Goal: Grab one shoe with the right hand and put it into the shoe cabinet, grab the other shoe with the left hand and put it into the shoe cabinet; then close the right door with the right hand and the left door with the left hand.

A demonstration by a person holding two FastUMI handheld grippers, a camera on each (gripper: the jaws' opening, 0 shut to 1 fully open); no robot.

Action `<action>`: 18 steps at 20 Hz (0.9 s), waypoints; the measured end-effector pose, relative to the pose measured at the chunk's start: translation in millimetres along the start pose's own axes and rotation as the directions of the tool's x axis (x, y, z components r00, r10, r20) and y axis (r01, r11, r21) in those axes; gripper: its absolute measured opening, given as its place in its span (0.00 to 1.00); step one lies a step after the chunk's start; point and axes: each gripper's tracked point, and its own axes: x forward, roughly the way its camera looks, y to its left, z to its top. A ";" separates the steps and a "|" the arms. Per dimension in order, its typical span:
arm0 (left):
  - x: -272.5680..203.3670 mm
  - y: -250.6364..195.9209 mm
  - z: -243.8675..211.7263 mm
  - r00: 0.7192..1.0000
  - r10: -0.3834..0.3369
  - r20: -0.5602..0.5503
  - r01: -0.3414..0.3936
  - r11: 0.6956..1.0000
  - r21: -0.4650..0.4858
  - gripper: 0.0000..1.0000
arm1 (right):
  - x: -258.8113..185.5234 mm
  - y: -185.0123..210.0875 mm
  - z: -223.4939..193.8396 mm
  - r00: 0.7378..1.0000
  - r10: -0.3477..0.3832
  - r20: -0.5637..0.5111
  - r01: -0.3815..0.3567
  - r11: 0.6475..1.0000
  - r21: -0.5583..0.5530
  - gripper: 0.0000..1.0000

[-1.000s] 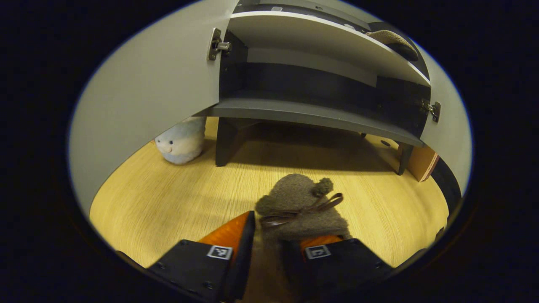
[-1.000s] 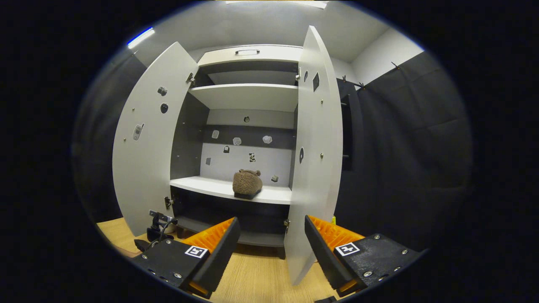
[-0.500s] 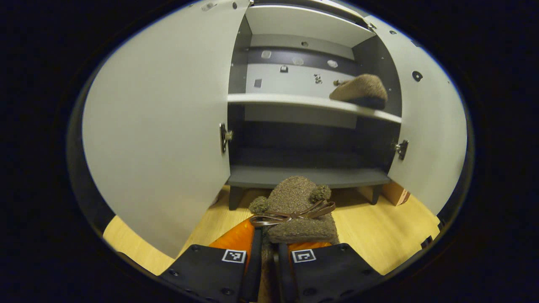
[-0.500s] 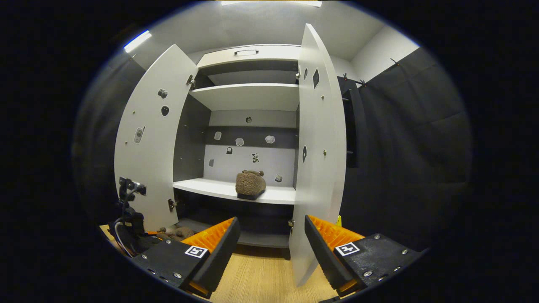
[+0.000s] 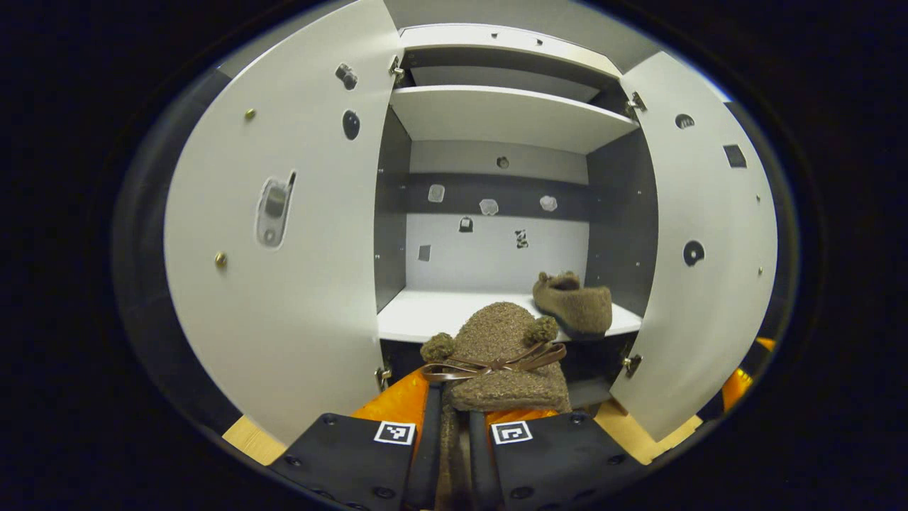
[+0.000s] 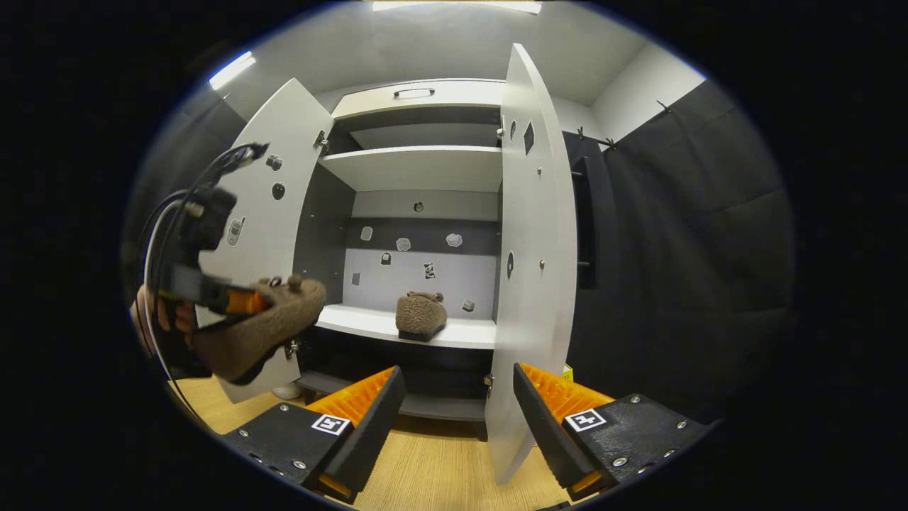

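I'm working in a staged recording booth: black cloth wall [image 6: 674,234], white shoe cabinet [image 6: 418,167] on wood-grain floor [image 6: 433,468], ceiling strip light [image 6: 230,65].

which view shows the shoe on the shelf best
The left gripper view: the shelved shoe is nearer there, side-on, its opening visible. The right gripper view shows the shoe smaller and end-on, on the same shelf.

Black blocky bodies behind both fingers of the right gripper [image 6: 454,419], each with small silver screws and one square white-and-black marker on top. Same markers on the left gripper [image 5: 454,419]; black cables looping above it.
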 end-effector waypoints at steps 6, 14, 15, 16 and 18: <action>119.8 -29.6 46.8 0.997 -0.051 -0.053 0.051 0.999 -0.003 0.25 | -10.1 -18.2 0.8 0.999 -0.047 -0.012 0.047 0.999 0.004 0.94; 245.6 -28.0 6.8 0.970 0.011 -0.244 -0.017 1.000 -0.023 0.25 | -12.8 -44.4 5.6 0.992 -0.128 -0.015 0.129 0.992 0.017 0.94; 254.7 -22.0 -2.6 0.961 0.030 -0.274 -0.036 0.999 -0.020 0.25 | -14.0 -47.3 4.7 0.990 -0.137 -0.016 0.138 0.990 0.018 0.94; 262.4 -14.0 -12.2 0.950 0.062 -0.306 -0.068 0.998 -0.010 0.27 | -13.6 -48.7 4.1 0.990 -0.141 -0.019 0.141 0.990 0.023 0.94; 275.9 -7.8 -27.5 0.931 0.087 -0.354 -0.100 0.995 -0.019 0.25 | -12.3 -53.2 -0.8 0.988 -0.151 -0.030 0.152 0.988 0.035 0.94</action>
